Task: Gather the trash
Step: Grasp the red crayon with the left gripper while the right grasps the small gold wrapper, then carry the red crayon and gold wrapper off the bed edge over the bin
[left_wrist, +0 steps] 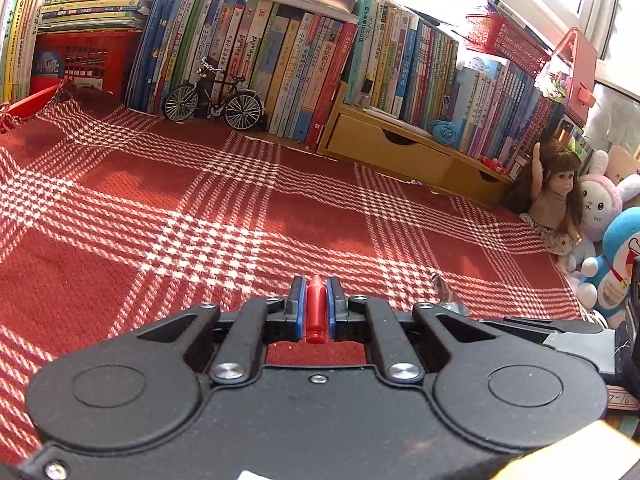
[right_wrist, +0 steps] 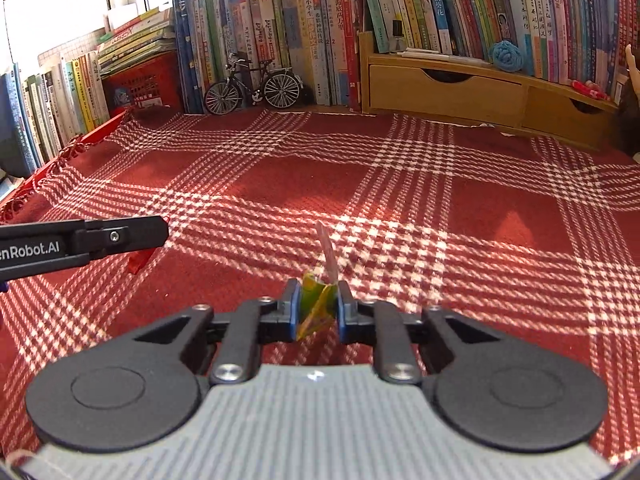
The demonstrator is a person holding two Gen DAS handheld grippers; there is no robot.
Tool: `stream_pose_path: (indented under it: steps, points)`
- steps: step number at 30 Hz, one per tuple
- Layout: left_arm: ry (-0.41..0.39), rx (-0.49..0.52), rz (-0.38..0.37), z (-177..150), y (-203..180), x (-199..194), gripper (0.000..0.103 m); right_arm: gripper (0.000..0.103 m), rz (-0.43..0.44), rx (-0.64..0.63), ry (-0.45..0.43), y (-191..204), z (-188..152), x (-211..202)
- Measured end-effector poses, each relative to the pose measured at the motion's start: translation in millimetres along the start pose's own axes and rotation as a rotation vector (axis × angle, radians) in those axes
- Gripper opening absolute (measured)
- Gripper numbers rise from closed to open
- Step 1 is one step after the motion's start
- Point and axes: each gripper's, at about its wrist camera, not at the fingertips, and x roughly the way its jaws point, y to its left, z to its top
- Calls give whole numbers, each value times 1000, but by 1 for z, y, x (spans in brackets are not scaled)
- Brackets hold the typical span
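Judging by both views, collection is midway: the left gripper (left_wrist: 314, 308) is clamped on a red crayon-shaped piece (left_wrist: 315, 309), the right gripper (right_wrist: 318, 306) pinches a crumpled yellow-green wrapper (right_wrist: 318, 300) above the plaid cloth (right_wrist: 360, 184), neither yet binned.

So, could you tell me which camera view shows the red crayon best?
The left wrist view: the red crayon stands upright between the left gripper's shut pads, fully visible. The right wrist view shows only its end poking out below that gripper.
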Motion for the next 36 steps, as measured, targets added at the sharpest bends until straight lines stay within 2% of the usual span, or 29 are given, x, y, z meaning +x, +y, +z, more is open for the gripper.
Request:
stream_pose_path:
  steps: [10, 15, 21, 25, 31, 36]
  points:
    - [3, 85, -32, -27, -13, -60, 10, 22, 57, -25, -42, 15, -29, -66]
    - [1, 104, -72, -42, -18, -98, 10, 22, 84, -19, -50, 22, -50, -103]
    - [2, 161, -104, -76, -26, -151, 10, 22, 111, -30, -48, 31, -84, -148]
    - [18, 154, -139, -100, -26, -185, 10, 22, 133, -37, -43, 38, -108, -179]
    - [91, 150, -142, -153, -22, -217, 10, 23, 160, -32, -4, 43, -150, -210]
    - [203, 135, -102, -199, -14, -211, 10, 23, 166, -31, 96, 48, -196, -204]
